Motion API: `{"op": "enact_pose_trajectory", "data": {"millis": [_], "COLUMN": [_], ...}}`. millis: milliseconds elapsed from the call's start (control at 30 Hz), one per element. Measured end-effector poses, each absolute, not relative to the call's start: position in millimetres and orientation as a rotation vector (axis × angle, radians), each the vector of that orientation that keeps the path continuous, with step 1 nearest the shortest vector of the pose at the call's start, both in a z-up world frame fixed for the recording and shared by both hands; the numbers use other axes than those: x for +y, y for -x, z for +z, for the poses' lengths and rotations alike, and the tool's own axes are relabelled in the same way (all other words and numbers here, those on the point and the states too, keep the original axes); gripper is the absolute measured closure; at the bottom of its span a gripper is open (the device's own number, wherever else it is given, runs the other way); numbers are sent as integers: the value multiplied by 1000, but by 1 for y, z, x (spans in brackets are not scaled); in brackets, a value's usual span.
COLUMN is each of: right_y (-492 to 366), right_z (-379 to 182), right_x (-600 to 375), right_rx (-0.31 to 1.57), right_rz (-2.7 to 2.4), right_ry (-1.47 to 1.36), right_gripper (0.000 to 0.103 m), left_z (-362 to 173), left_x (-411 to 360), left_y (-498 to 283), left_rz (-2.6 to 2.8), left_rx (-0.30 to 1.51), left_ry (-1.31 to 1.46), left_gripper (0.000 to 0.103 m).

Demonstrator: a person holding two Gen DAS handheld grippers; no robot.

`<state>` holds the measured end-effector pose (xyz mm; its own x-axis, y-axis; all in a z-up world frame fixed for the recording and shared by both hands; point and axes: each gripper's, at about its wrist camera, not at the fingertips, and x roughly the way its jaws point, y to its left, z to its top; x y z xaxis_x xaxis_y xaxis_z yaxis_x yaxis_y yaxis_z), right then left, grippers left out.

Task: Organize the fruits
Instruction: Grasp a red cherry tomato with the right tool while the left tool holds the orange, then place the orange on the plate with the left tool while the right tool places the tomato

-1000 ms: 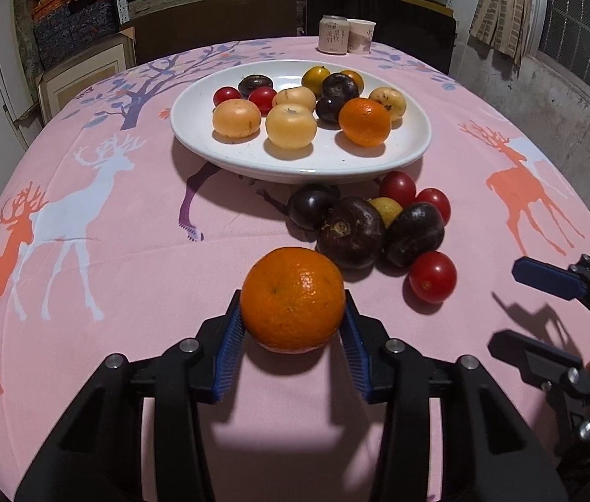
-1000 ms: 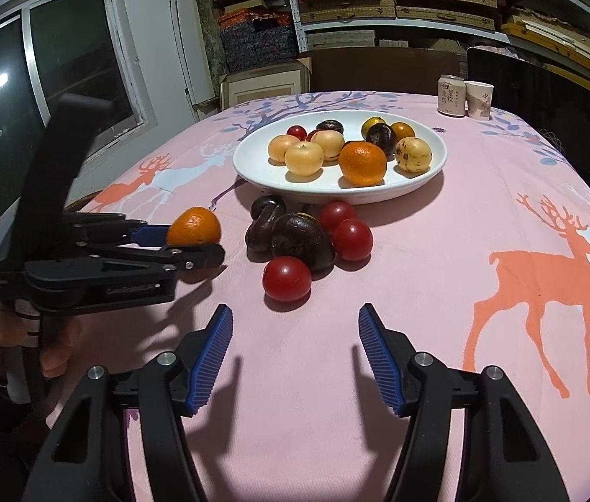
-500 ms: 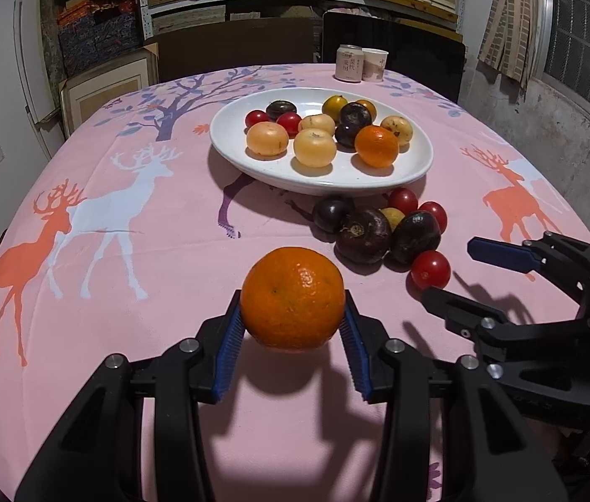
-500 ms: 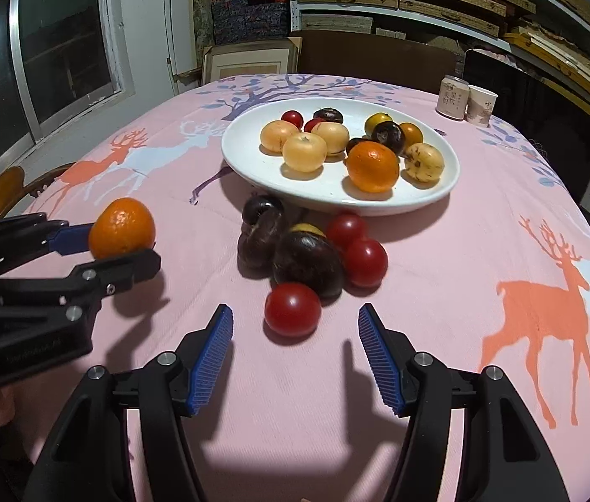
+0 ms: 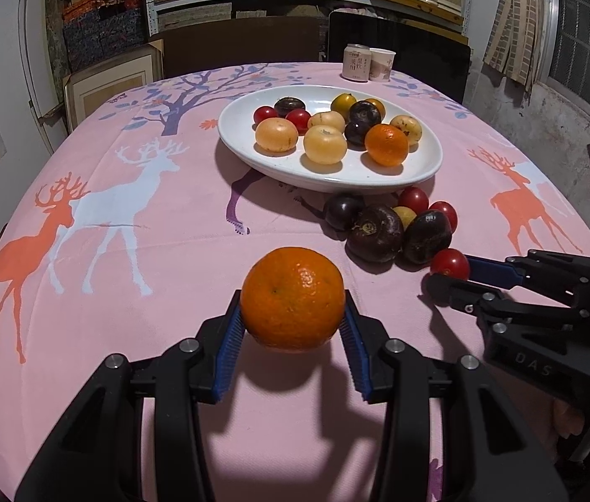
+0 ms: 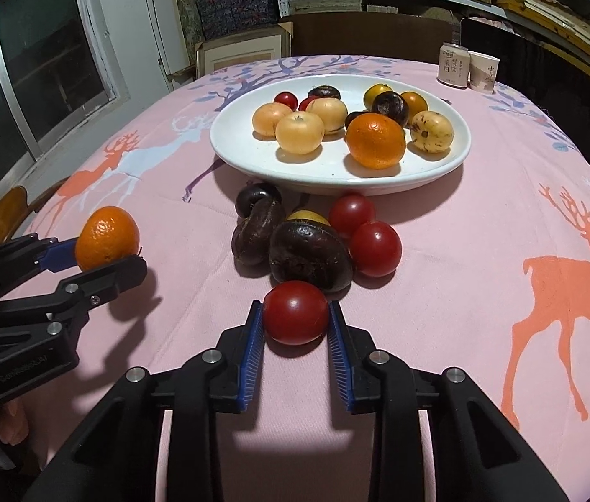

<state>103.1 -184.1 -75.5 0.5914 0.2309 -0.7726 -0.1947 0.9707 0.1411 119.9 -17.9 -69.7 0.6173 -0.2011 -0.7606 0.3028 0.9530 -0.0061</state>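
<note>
My left gripper [image 5: 291, 307] is shut on an orange [image 5: 293, 298], held a little above the pink cloth. The right wrist view shows the same orange [image 6: 106, 237] at the left in that gripper [image 6: 106, 256]. My right gripper [image 6: 295, 308] is shut on a red tomato [image 6: 296, 311] that rests on the cloth at the near edge of a loose pile. Its blue pads press on both sides of the tomato [image 5: 450, 262]. The pile has dark purple fruits [image 6: 309, 255], red tomatoes [image 6: 374, 249] and a yellow one half hidden. Behind it stands a white plate [image 6: 337, 182] with several fruits.
A drink can [image 5: 355, 62] and a paper cup [image 5: 382, 63] stand at the table's far edge. Dark chairs and shelves of boxes lie behind the table. Bare pink cloth with deer prints [image 5: 106, 217] spreads to the left of the plate and the pile.
My right gripper came forward to the nearest red tomato and shut on it. The left gripper keeps the orange and has shifted only slightly.
</note>
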Motion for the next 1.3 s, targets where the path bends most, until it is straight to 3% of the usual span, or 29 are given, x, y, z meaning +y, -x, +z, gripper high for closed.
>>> {"op": "enact_pose_trajectory", "data": {"millis": [600,867,1300], "right_y": [-85,-162,-285], "right_z": [-37,-4,-21], "right_x": [-222,-252,-256], "right_rx": [799,778,831], "right_rz": [260,257,256], "right_ry": [-83,-128,-132], "right_gripper": [72,72,70], "left_z": [-36,-13,-35], "left_x": [-26,-52,-89], "left_y": [-134,-214,-347], "left_rz": [-337,-372,-345], "left_rx": [815,828,889], "left_ry": [-118,-97,-95], "left_gripper": [60,60,60]}}
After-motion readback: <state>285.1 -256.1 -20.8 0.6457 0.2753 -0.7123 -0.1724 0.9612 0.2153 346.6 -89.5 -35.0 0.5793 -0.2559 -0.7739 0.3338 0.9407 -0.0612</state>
